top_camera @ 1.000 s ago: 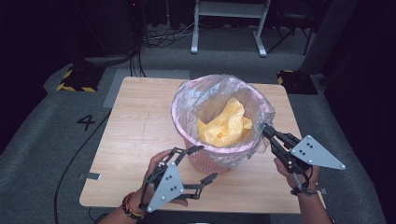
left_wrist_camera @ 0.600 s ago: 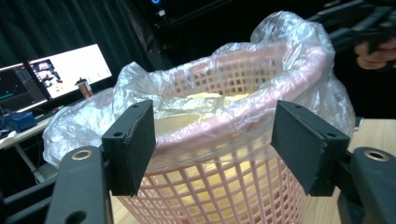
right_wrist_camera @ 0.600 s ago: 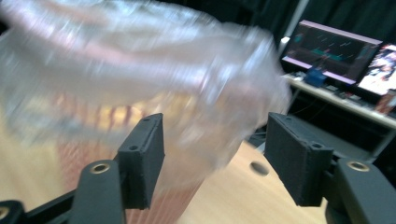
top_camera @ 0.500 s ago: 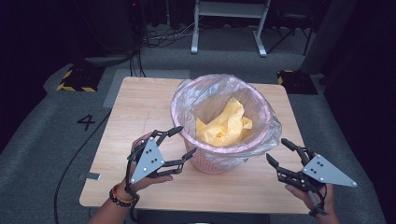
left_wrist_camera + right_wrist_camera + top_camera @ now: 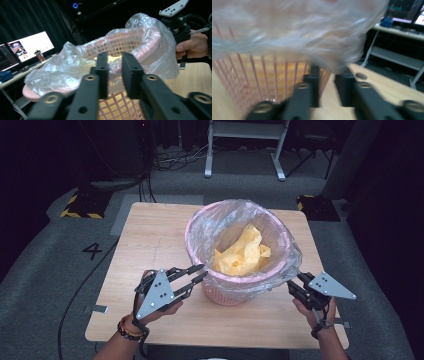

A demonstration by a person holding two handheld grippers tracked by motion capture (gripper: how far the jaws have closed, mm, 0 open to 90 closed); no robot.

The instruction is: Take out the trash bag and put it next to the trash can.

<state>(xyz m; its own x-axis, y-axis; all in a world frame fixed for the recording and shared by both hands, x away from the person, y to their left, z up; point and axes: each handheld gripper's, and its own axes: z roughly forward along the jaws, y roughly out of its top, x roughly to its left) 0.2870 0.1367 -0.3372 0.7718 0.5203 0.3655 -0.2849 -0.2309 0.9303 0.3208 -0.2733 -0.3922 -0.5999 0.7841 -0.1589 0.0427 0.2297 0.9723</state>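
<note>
Wooden table (image 5: 150, 240) holds a pink basket (image 5: 225, 295) with a clear bag (image 5: 225, 222), between the spread left hand-held gripper (image 5: 199, 272) and the spread right hand-held gripper (image 5: 291, 284).

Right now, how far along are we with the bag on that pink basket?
Done: the clear bag lines the pink basket, its edge folded over the rim, with yellow waste inside. In hand: the left gripper and right gripper sit at opposite sides by the overhanging plastic, jaws slightly apart, neither clearly pinching it. Left: grip the edges, if the aim is gathering and lifting the bag out.
</note>
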